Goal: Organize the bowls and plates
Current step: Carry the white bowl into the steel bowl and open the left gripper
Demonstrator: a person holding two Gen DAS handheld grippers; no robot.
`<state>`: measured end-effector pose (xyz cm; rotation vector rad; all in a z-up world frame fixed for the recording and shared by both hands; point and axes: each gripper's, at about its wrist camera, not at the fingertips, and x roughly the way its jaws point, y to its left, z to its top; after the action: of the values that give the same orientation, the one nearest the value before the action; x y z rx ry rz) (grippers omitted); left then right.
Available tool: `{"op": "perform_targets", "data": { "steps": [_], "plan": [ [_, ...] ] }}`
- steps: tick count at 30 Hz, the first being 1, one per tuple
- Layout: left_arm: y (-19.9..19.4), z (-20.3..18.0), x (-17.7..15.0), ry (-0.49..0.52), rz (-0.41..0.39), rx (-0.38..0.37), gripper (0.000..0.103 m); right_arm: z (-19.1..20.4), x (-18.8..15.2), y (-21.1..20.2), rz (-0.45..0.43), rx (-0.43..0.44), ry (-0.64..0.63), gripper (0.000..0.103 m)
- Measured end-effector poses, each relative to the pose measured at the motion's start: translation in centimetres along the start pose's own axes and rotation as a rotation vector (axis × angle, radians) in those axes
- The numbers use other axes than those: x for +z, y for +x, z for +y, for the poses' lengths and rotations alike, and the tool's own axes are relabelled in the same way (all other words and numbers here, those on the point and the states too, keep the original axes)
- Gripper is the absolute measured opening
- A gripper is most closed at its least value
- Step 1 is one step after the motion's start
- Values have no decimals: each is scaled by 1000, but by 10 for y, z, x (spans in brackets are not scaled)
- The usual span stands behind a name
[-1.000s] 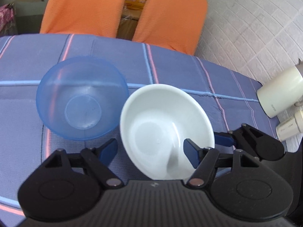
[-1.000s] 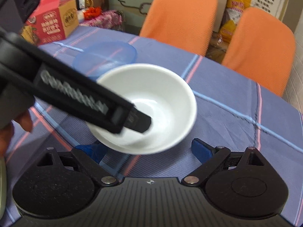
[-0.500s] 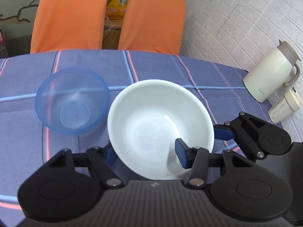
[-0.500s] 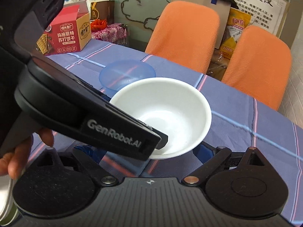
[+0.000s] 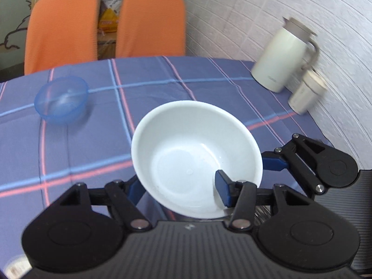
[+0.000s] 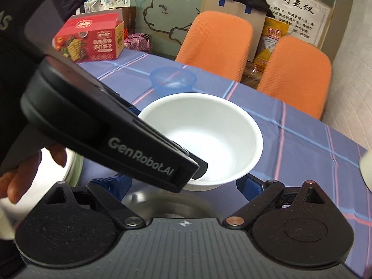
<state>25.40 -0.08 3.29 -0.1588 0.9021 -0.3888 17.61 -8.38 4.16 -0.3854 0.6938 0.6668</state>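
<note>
The white bowl [image 5: 195, 160] is plain, round and glossy, tilted above the bench [image 5: 209, 88] with my left claw [image 5: 179, 188] clamped on its near wall, one finger inside. My right claw [image 6: 183, 183] sits spread beneath it, holding nothing. A see-through blue bowl [image 5: 61, 100] stands well apart on the checked cloth.

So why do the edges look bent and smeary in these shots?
Left wrist view: the fisheye lens curves the wall, and motion blurs the jug and chairs; the white bowl stays sharp with a soft glare. Right wrist view: the blue bowl is slightly soft, and the hand at the left edge is blurred.
</note>
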Motion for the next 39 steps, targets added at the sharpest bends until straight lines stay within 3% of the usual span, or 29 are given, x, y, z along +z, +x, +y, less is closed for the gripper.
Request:
{"op": "perform_targets", "data": {
  "steps": [6, 12, 18, 20, 27, 33, 39],
  "plan": [
    [-1, -38, -45, 63, 46, -18, 52, 17, -41, -25, 25, -21, 43, 85],
    [6, -45, -67, 56, 77, -22, 54, 15, -55, -20, 36, 9, 104, 85],
    [10, -39, -67, 50, 81, -15, 61, 13, -63, -22, 22, 3, 162, 83],
    [7, -38, -65, 50, 78, -23, 73, 16, -66, -26, 21, -34, 165, 83],
    [-11, -31, -63, 62, 53, -42, 73, 10, -87, -49, 10, -88, 201, 83],
    [-38, -17, -60, 72, -11, 21, 73, 5, -88, -58, -7, -97, 238, 83],
    [-65, 39, -50, 7, -48, 142, 73, 4, -63, -48, -31, -71, 219, 83]
  ]
}}
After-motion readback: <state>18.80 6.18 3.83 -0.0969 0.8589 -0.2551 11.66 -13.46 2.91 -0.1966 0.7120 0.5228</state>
